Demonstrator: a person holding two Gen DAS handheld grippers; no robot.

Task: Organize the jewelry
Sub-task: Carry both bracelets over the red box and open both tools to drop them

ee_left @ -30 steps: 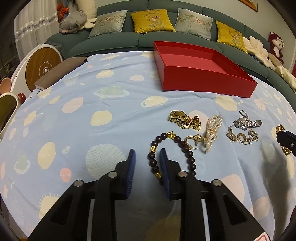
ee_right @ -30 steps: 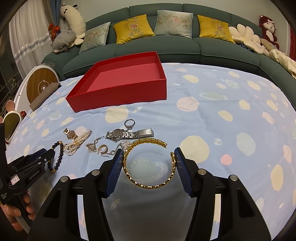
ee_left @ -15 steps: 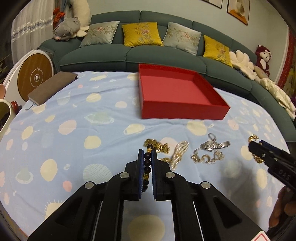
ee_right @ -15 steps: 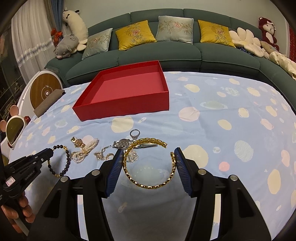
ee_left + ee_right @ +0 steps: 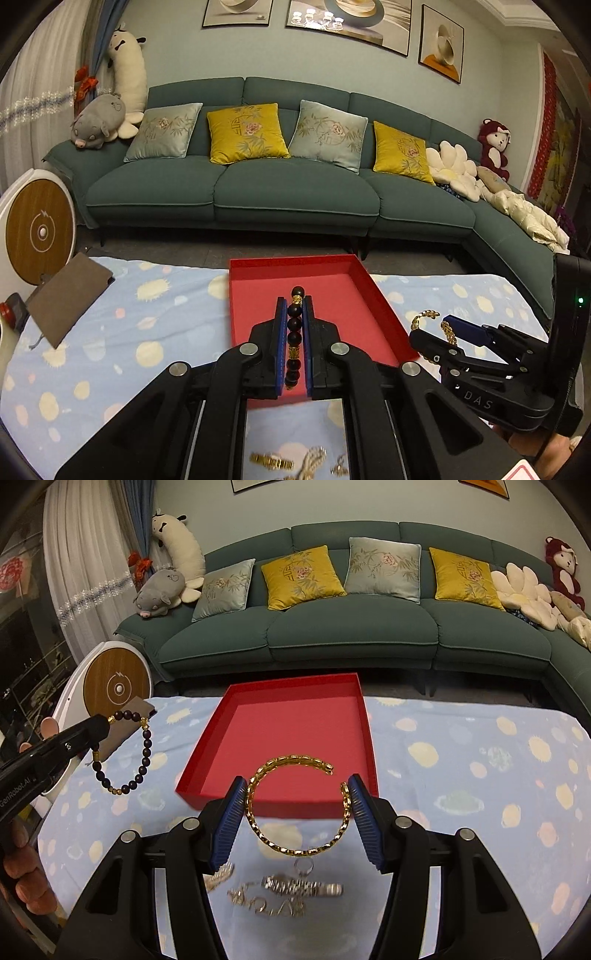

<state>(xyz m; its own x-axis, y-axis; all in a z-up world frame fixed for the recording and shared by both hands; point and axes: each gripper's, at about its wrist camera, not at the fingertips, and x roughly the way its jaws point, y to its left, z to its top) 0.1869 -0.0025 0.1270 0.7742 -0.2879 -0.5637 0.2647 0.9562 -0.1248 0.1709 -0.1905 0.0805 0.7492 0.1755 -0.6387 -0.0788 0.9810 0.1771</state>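
Left wrist view shows the left hand-held gripper closed almost fully on the dark bead bracelet, its blue pads pinching a run of beads at centre frame, with the red tray lying just beyond the fingertips. Its jaws have just been closing, and the beads sit between them. In the right wrist view that same bracelet hangs as a loop from the gripper at the left edge of the frame, clear of the spotted cloth on the tabletop.

Right wrist view has the right hand-held gripper about half open, its pads bearing on either side of the gold open bangle at lower centre; the bangle is held off the cloth, in front of the tray's near wall.

Both pieces look lifted and headed for the tray. To do this well, I would carry each one past the near wall and over the tray's bare floor before lowering, since the hanging loop of beads could snag on the rim. The bangle is gripped only across its width and has a gap in its ring, so a sudden tilt may let it pivot or slip; keeping the wrist steady seems wise. Setting the two down in separate parts of the tray, and opening the jaws only once each piece rests on the floor, should avoid tangling. The watch and other pieces at the bottom of the frame remain on the cloth.
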